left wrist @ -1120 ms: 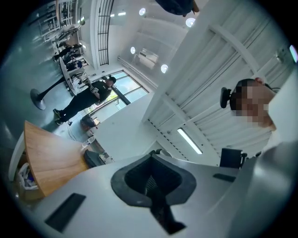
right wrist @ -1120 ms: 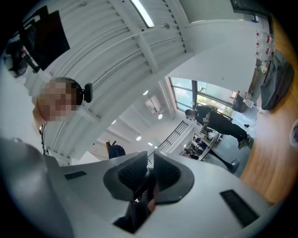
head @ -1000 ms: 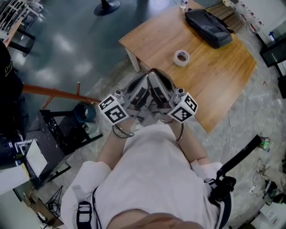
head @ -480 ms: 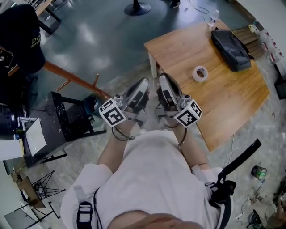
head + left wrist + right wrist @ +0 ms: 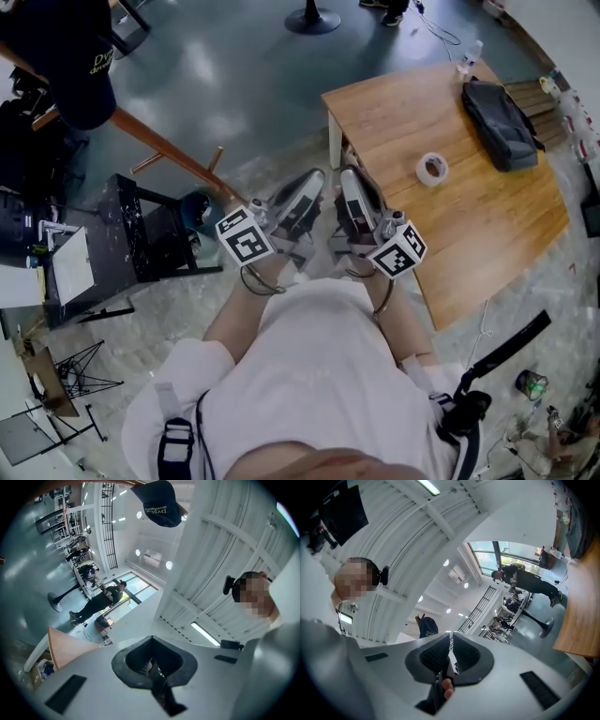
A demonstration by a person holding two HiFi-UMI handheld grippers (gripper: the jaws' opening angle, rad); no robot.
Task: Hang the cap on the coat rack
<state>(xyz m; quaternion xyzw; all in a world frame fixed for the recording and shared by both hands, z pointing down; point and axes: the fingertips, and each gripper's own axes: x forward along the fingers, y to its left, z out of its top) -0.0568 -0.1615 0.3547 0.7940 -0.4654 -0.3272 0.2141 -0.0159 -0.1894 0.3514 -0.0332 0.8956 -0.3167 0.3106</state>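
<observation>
Head view: a person in a white shirt holds the left gripper [image 5: 309, 185] and the right gripper [image 5: 349, 183] side by side in front of the chest, both pointing away from the body over the floor just off the near-left edge of a wooden table [image 5: 487, 244]. The dark cap [image 5: 70, 47] hangs at the top of the wooden coat rack [image 5: 159, 155] in the upper left corner of the frame, well apart from both grippers. The rack's pole slants down toward a black stand [image 5: 141, 234]. On the table, a roll of tape [image 5: 431, 169] lies near the middle, a black bag [image 5: 502, 111] lies along the far right edge, and a bottle [image 5: 472, 54] stands at the far corner. In the left gripper view, the left gripper [image 5: 151, 654] has its jaws drawn together with nothing held, and the cap [image 5: 159, 503] hangs from the rack high at the top edge. In the right gripper view, the right gripper [image 5: 450, 641] has its jaws closed to a thin slit, also empty, with the cap [image 5: 427, 626] small in the distance just beyond the left jaw.
</observation>
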